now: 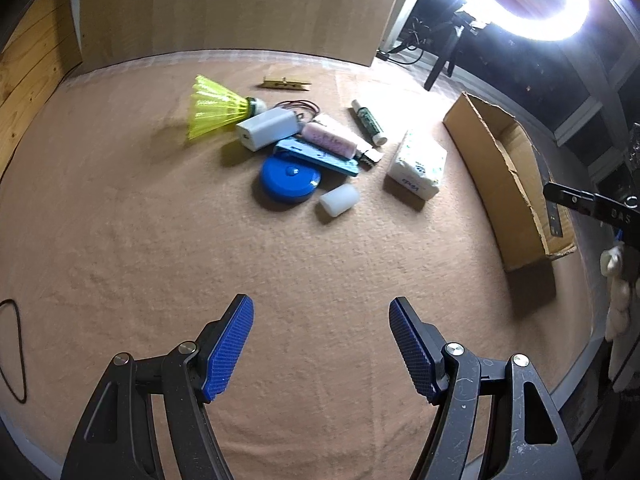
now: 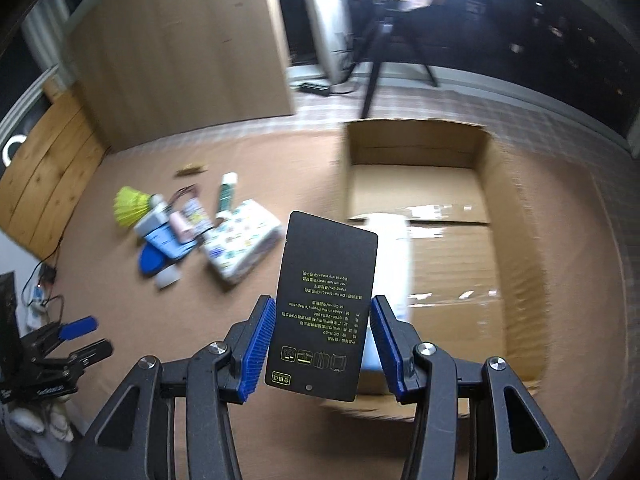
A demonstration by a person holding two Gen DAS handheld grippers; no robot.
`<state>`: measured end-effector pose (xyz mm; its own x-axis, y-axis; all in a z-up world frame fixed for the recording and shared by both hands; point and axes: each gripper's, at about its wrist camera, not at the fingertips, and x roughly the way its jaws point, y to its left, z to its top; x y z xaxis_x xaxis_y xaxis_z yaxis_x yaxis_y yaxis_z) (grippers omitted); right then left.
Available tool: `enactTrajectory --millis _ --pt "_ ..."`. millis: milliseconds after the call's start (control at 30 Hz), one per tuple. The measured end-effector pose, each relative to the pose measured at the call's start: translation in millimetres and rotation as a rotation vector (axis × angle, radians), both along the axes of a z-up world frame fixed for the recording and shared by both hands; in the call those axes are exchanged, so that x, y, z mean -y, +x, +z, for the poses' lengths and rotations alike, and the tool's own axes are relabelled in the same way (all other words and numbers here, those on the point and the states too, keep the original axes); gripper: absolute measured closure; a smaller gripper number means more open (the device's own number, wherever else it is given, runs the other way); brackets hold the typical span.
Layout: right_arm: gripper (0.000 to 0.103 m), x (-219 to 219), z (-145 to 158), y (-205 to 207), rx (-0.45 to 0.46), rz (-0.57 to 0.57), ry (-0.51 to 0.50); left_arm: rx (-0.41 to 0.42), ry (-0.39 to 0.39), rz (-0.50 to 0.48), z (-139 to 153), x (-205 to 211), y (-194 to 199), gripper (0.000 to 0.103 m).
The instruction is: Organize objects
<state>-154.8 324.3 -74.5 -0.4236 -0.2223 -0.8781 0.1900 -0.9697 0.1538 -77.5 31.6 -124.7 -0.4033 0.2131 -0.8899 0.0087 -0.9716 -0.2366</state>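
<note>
Right tongs (image 2: 323, 344) grasped a black card (image 2: 326, 312) between their blue pads, its edges touching both; just beyond it lay the open cardboard box (image 2: 516, 248), with a white object partly hidden inside. Left tongs (image 1: 322, 350) hung released over the tan cloth (image 1: 160, 264). Well ahead of them sat the clutter: blue tape measure (image 1: 289, 179), yellow shuttlecock (image 1: 214, 107), tissue pack (image 1: 418, 164).

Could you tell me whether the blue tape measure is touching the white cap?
Apart. The left wrist view shows bare cloth between the blue tape measure and the white cap.
</note>
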Motion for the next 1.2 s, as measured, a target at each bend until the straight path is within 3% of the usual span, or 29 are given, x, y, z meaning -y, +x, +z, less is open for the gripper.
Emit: enactTrajectory --millis 367,467,633,867,1200 --pt "0.057 -36 -8 -15 -0.01 -0.072 0.027 -0.003 -0.008 -0.006 1 -13 -11 0.029" --pt "0.048 -34 -7 -15 -0.016 -0.069 0.052 -0.005 -0.012 -0.005 2 -12 -14 0.029" --pt "0.048 -29 0 -16 -0.033 -0.064 0.027 -0.016 -0.035 0.006 7 -6 -25 0.029" --pt "0.048 -2 10 -30 -0.033 0.001 -0.063 -0.047 -0.084 0.04 23 14 -58 0.029" --pt "0.048 65 11 -73 0.021 0.084 -0.208 -0.07 -0.055 0.051 34 39 -117 0.03"
